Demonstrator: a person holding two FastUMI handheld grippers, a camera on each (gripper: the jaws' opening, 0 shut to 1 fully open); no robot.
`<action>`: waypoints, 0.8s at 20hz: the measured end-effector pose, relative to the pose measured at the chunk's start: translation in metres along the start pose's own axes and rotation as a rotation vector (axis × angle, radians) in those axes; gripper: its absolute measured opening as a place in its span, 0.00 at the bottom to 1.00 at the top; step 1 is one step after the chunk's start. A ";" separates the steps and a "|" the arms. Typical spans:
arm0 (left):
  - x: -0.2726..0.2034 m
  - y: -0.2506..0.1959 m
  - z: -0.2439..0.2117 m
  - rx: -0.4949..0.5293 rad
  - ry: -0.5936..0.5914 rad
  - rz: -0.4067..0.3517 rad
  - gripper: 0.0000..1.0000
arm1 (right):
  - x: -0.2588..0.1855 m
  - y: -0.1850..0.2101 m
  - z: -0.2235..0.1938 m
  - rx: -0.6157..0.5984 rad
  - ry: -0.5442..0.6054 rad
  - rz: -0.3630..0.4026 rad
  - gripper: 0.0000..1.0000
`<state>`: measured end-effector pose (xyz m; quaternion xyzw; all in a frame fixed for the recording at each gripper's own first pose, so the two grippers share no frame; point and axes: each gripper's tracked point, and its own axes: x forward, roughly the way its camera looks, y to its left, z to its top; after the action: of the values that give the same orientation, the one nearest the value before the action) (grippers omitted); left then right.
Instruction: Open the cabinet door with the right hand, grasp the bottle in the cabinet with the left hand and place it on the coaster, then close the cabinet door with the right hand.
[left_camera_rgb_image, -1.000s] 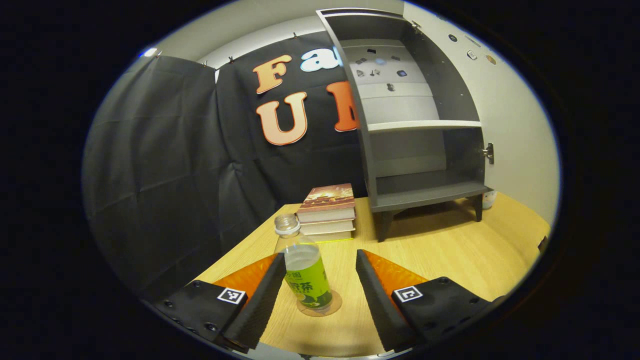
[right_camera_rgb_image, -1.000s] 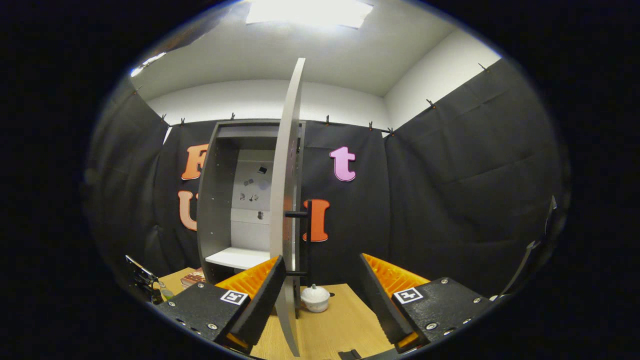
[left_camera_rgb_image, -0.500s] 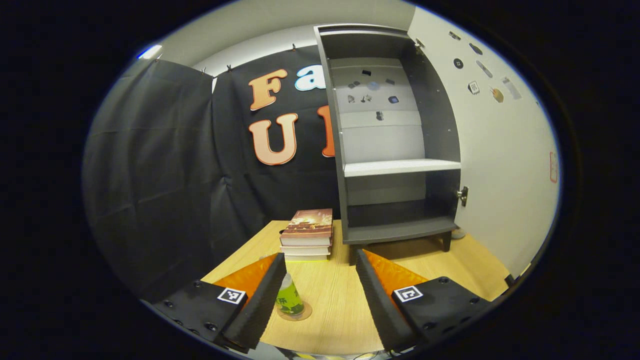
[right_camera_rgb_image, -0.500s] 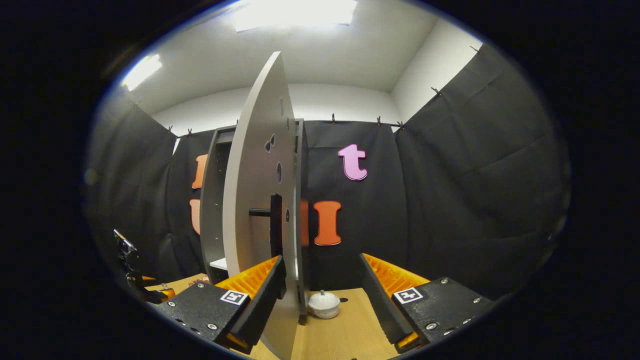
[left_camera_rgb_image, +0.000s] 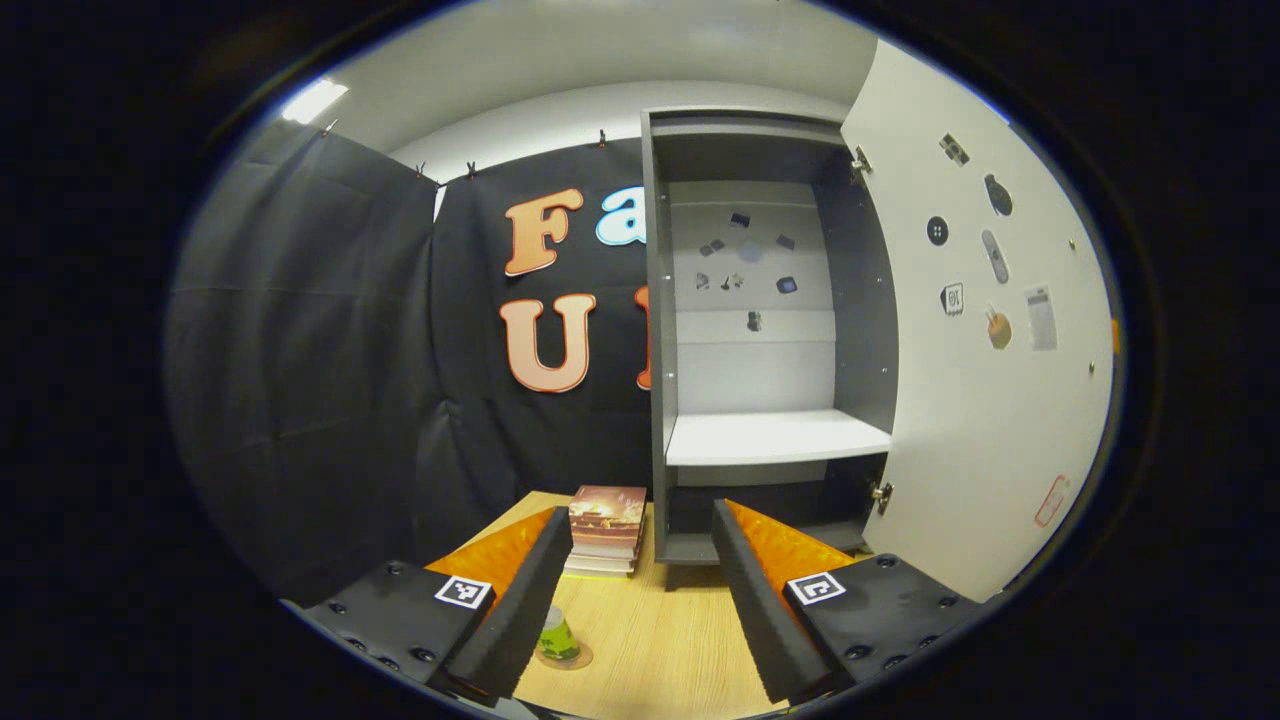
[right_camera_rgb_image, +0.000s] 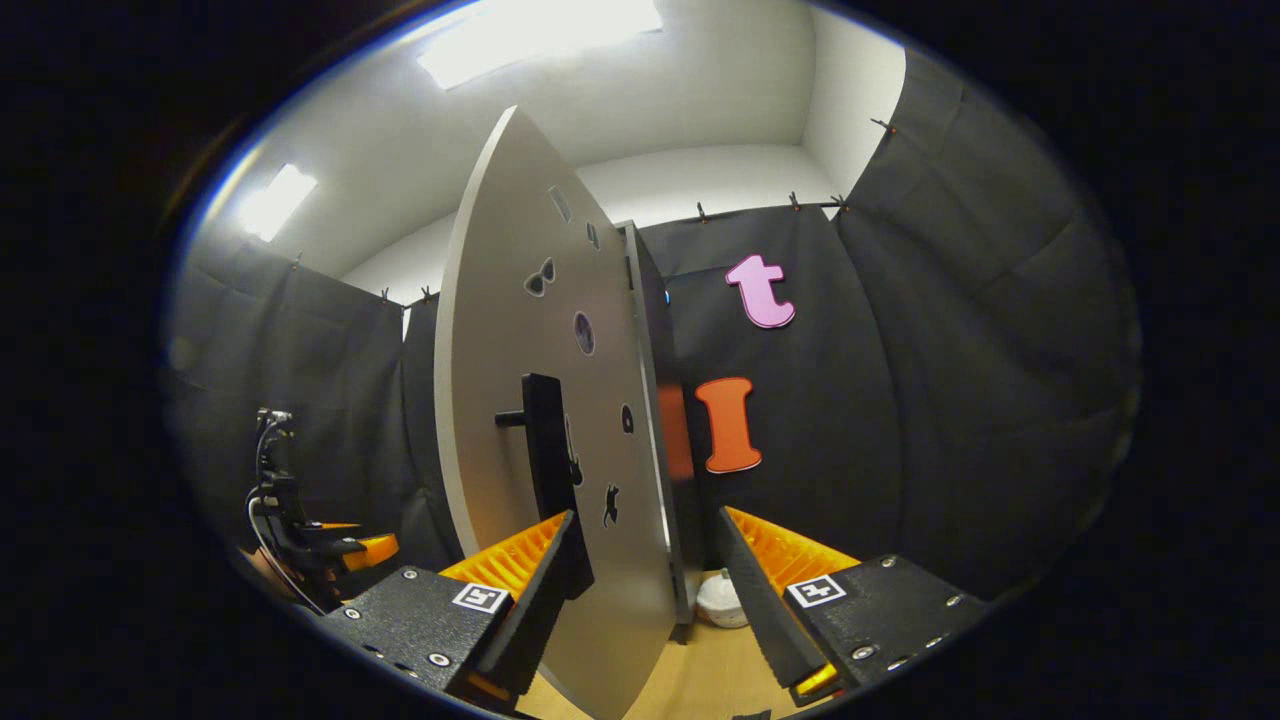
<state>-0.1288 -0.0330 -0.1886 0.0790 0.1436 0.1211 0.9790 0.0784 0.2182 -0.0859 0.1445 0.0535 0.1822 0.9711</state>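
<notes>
A clear bottle (left_camera_rgb_image: 557, 637) with a green label stands on a round coaster (left_camera_rgb_image: 572, 658) on the wooden table, low in the left gripper view and half hidden behind my left finger. My left gripper (left_camera_rgb_image: 640, 540) is open and empty, drawn back from the bottle. The grey cabinet (left_camera_rgb_image: 760, 330) stands open, with its door (left_camera_rgb_image: 985, 380) swung out to the right. In the right gripper view I face the door's (right_camera_rgb_image: 545, 400) outer side with its black handle (right_camera_rgb_image: 545, 450). My right gripper (right_camera_rgb_image: 645, 525) is open, the door's lower part between its fingers, the handle's foot by the left finger.
A stack of books (left_camera_rgb_image: 605, 515) lies left of the cabinet's foot. A small white lidded pot (right_camera_rgb_image: 720, 600) sits on the table behind the door. The other gripper (right_camera_rgb_image: 310, 540), with its cable, shows at far left in the right gripper view. Black cloth closes the booth.
My left gripper has pulled back and tilted up, leaving the bottle on the coaster. My right gripper has come round from the door's edge to its outer face, close to the handle.
</notes>
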 end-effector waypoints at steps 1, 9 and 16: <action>0.001 -0.002 0.009 -0.002 -0.010 -0.002 0.92 | -0.001 0.005 -0.002 0.000 0.003 0.022 0.86; 0.035 0.004 0.037 -0.060 -0.038 -0.071 0.92 | 0.018 0.060 -0.011 0.009 0.038 0.105 0.86; 0.074 0.059 0.037 -0.092 -0.054 -0.062 0.91 | 0.049 0.120 -0.026 0.008 0.072 0.144 0.86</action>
<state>-0.0611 0.0383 -0.1617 0.0327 0.1139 0.0950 0.9884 0.0791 0.3496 -0.0772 0.1453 0.0785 0.2562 0.9524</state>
